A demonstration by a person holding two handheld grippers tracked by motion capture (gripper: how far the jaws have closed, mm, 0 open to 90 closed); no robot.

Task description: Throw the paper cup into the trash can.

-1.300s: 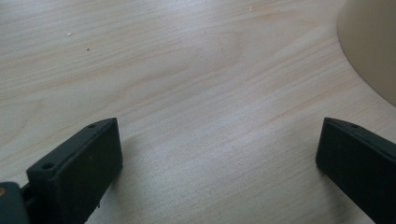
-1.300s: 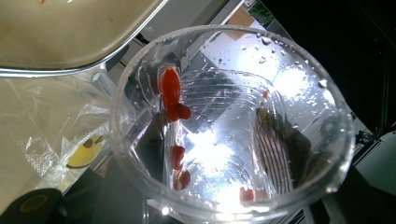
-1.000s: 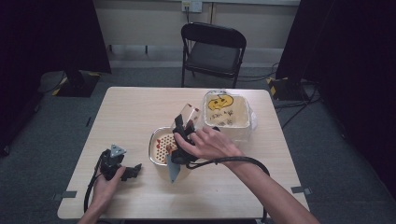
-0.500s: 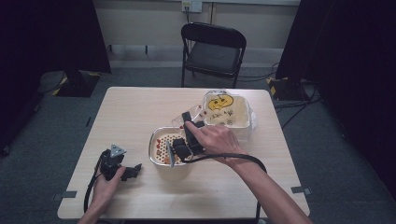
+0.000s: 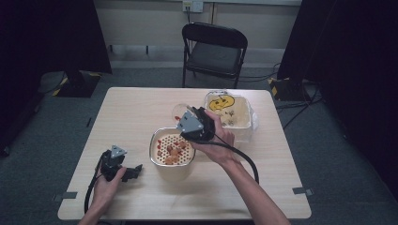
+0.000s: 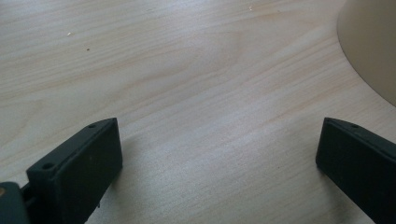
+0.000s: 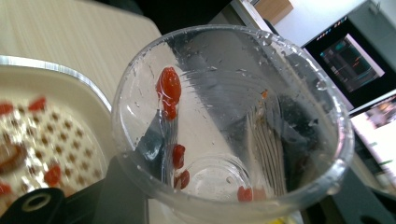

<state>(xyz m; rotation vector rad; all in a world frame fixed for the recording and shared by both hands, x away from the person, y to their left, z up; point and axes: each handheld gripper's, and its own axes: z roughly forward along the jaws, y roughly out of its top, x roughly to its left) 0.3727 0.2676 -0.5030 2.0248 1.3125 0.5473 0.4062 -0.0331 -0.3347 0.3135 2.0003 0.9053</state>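
Clear plastic cup [image 7: 229, 126] clamped between the jaws of the right gripper [image 5: 195, 124], held tilted above the table [image 5: 131, 108], between the strainer bowl [image 5: 172, 149] and the beige tub [image 5: 232, 115]. A few wet red berries [image 7: 169, 86] cling to the cup's inner wall. More red and brown pieces lie on the strainer's perforated insert. Left gripper [image 5: 123, 169] rests near the table's front left, jaws wide apart over bare wood. A folding chair [image 5: 213, 49] stands beyond the table.
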